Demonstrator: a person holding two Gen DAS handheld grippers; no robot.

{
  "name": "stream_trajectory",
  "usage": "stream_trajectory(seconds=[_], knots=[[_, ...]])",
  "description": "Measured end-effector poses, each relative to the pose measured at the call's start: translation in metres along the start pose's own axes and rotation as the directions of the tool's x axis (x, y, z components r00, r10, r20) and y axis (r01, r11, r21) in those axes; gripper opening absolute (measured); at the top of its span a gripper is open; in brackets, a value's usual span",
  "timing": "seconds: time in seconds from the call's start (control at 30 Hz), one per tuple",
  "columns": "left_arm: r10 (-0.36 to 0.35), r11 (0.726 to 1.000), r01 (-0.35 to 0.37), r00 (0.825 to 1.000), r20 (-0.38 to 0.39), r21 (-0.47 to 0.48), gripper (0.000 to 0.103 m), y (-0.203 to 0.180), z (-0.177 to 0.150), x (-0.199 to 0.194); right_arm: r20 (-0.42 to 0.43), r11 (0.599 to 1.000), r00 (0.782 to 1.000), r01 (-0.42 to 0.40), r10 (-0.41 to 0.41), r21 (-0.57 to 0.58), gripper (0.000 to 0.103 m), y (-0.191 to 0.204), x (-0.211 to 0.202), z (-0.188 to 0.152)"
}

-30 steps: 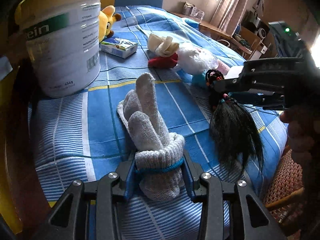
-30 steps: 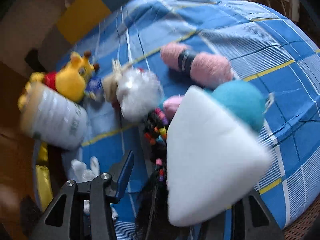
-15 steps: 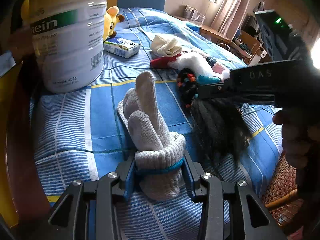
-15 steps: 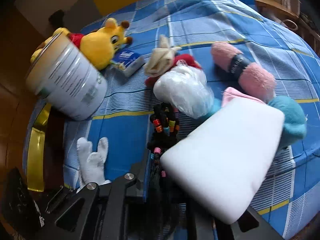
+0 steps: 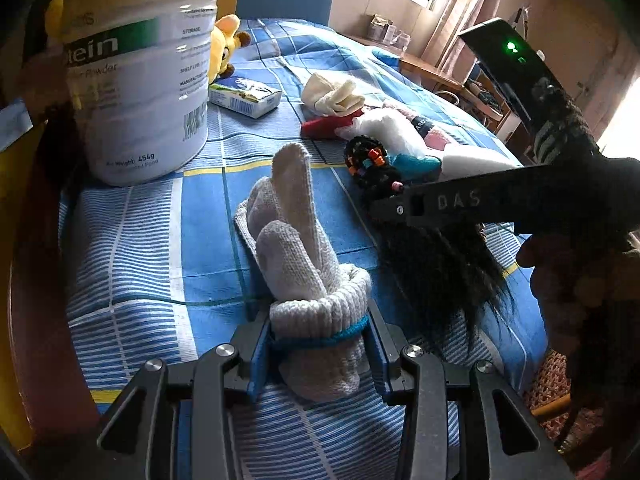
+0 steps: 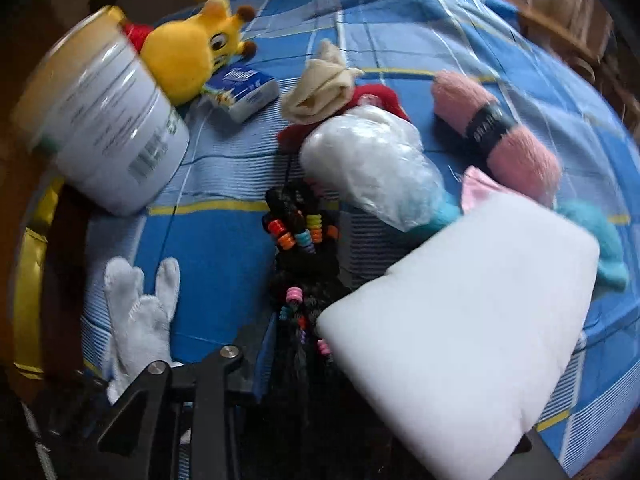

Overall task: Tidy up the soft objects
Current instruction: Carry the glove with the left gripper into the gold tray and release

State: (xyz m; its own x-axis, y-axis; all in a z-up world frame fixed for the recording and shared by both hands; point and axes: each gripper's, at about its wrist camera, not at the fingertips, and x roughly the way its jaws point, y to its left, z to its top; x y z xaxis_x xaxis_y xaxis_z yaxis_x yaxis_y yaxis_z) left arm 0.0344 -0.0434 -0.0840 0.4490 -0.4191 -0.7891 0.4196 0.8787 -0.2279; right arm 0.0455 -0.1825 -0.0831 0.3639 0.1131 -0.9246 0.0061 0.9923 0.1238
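On blue cloth (image 5: pixel 132 240), one glove (image 5: pixel 296 256) pinched by left gripper (image 5: pixel 318 344), right gripper (image 6: pixel 304 360) squeezing one beaded wig (image 6: pixel 304 272)

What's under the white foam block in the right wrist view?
The white foam block overlaps the black beaded hairpiece, a teal fuzzy item and a pink corner. Whatever lies beneath its middle, including the right fingers, is covered.

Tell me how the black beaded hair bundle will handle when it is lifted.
The black beaded hair bundle looks floppy: its loose strands fan out limp on the blue checked cloth. Probably light. Its beads may snag on neighbours such as the white foam block.
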Motion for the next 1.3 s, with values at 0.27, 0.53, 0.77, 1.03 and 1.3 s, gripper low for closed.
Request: stream_trajectory(seconds=[0.27, 0.53, 0.77, 1.03, 1.3], knots=[[0.005, 1.000, -0.005, 1.000, 0.018, 0.008, 0.038, 0.001, 0.002, -0.024, -0.022, 1.000, 1.000, -0.019, 0.019, 0.003, 0.033, -0.006, 0.006, 0.000], [0.016, 0.992, -0.003, 0.994, 0.104, -0.128, 0.038, 0.052, 0.000, -0.095, 0.003, 0.996, 0.999, 0.035, -0.035, -0.079, 0.033, 0.011, 0.011, -0.007], [0.134, 0.937, -0.087, 0.984, 0.119, -0.339, 0.038, 0.139, 0.022, -0.131, 0.017, 0.992, 0.998, 0.056, -0.055, -0.109, 0.033, 0.020, 0.010, -0.011], [0.173, 0.873, -0.166, 0.985, -0.028, -0.459, 0.038, 0.221, 0.052, -0.082, 0.024, 0.989, 0.997, 0.071, -0.068, -0.128, 0.033, 0.021, 0.012, -0.010], [0.202, 0.873, -0.218, 0.976, -0.083, -0.437, 0.040, 0.246, 0.077, -0.038, 0.026, 0.987, 0.997, 0.076, -0.073, -0.139, 0.034, 0.022, 0.011, -0.012]])
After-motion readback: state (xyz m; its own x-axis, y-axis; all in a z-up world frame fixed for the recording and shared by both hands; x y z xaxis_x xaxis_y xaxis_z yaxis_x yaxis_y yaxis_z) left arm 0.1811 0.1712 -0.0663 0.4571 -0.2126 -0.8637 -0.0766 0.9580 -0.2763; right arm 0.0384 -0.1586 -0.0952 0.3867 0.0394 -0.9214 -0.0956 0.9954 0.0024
